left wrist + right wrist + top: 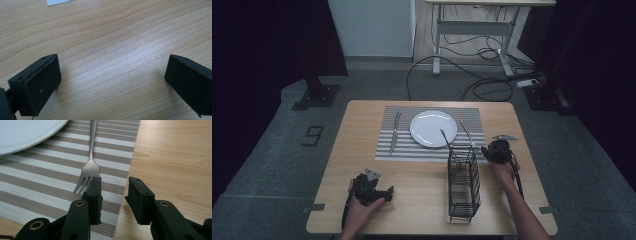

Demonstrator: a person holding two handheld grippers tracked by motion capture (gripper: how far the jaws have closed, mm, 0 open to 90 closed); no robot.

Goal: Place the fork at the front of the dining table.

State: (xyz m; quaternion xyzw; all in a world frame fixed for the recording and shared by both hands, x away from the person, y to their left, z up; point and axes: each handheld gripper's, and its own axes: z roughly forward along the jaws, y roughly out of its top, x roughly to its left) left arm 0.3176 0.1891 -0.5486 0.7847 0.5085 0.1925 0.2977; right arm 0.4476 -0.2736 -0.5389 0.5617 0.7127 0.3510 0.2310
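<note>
Two hand-held grippers work at a wooden table (pixel 362 185) set for one, with a white plate (pixel 433 128) at the centre of a striped placemat (pixel 387 150) as the landmark. To the left of the plate, on the mat, lies a knife (pixel 395 131), its length running toward the near edge of the mat. To the right of the plate, also on the mat, lies a fork (pixel 90 162); in the right gripper view its tines point toward the camera, and its handle passes just beside the plate's rim. A black wire cutlery rack (pixel 463 182) stands on the bare wood on the near side of the plate, touching the mat's front edge, with one thin utensil (pixel 445 138) leaning out of its top toward the plate.

The right gripper (pixel 113 185), held in the person's right hand (pixel 504 170), sits low at the mat's right edge, right of the rack and nearer than the plate. Its jaws stand a narrow gap apart and hold nothing; the left-hand jaw in its own view is just beside the fork's tines, and whether it touches them cannot be told.

The left gripper (pixel 112 75) rests in the person's left hand (pixel 362 207) over bare wood, well apart from the plate toward the table's near left corner. Its jaws are spread wide with nothing between them but tabletop.
</note>
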